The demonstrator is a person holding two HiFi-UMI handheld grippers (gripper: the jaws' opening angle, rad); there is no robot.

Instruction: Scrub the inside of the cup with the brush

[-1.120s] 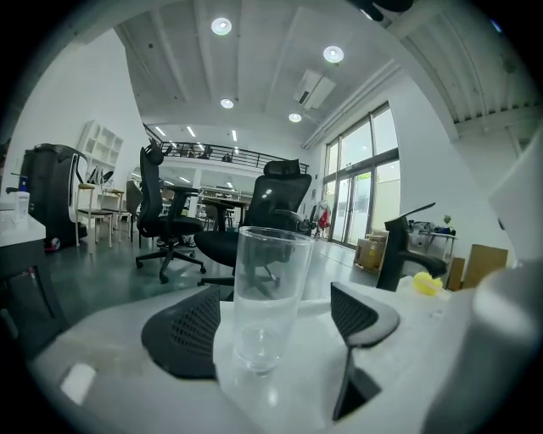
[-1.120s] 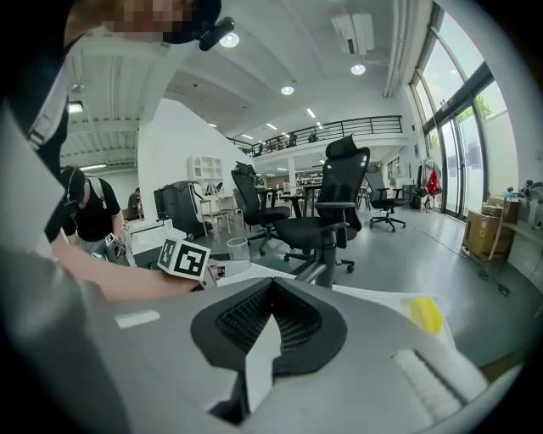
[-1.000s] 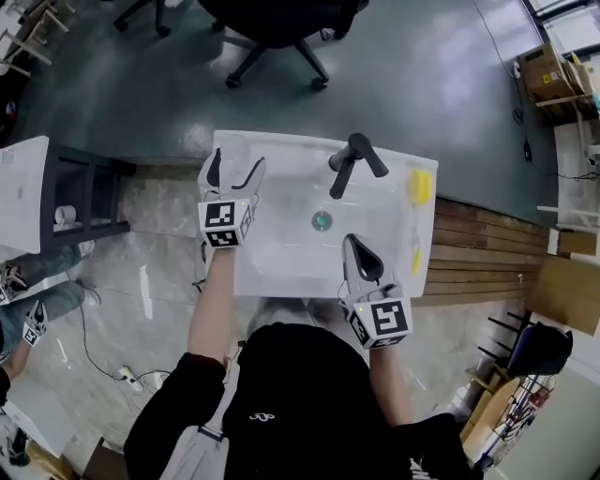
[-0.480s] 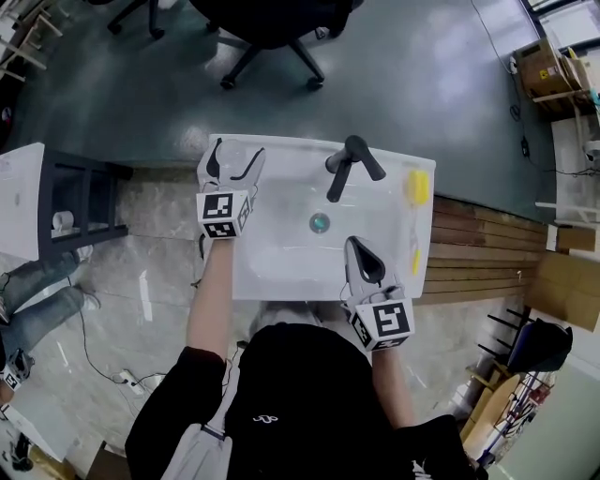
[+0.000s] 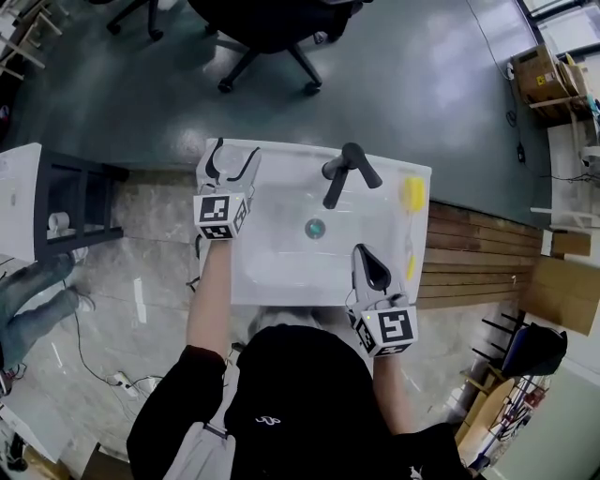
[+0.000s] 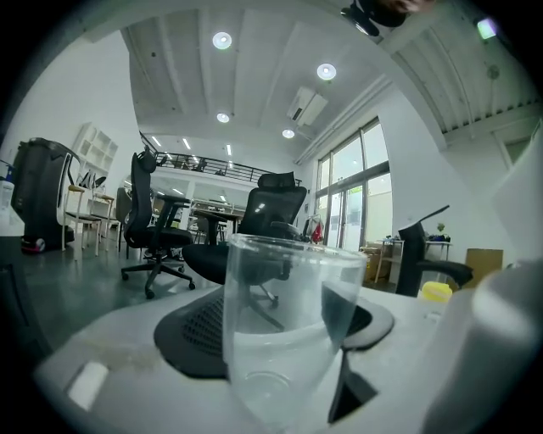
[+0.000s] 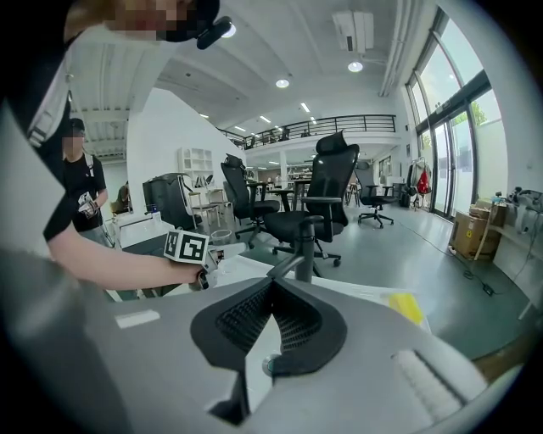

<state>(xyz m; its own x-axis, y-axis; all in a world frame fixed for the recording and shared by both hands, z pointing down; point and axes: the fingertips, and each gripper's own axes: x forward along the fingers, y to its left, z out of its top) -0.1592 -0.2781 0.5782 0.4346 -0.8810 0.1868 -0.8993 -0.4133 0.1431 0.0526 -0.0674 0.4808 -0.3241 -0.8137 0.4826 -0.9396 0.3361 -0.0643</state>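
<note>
A clear plastic cup [image 6: 288,331] stands upright on the far left corner of the white sink [image 5: 281,281]. My left gripper [image 5: 232,155] reaches around it. Its jaws have just been closing, with the cup between them, and I see no pad pressing on its wall. The yellow brush [image 5: 412,192] lies on the sink's right rim, and it shows in the right gripper view too as the brush [image 7: 407,307]. My right gripper [image 5: 366,255] is shut and empty over the sink's near right part, well short of the brush. In its own view the right gripper [image 7: 271,292] points toward the faucet.
A black faucet [image 5: 347,169] rises at the back of the basin above the drain [image 5: 315,228]. An office chair [image 5: 272,28] stands beyond the sink. A dark shelf [image 5: 75,192] is at the left, and wooden planks [image 5: 478,253] lie at the right.
My left gripper has slid toward the sink's far left corner, so the cup now sits between its jaws, which have narrowed a little. The right gripper has stayed put.
</note>
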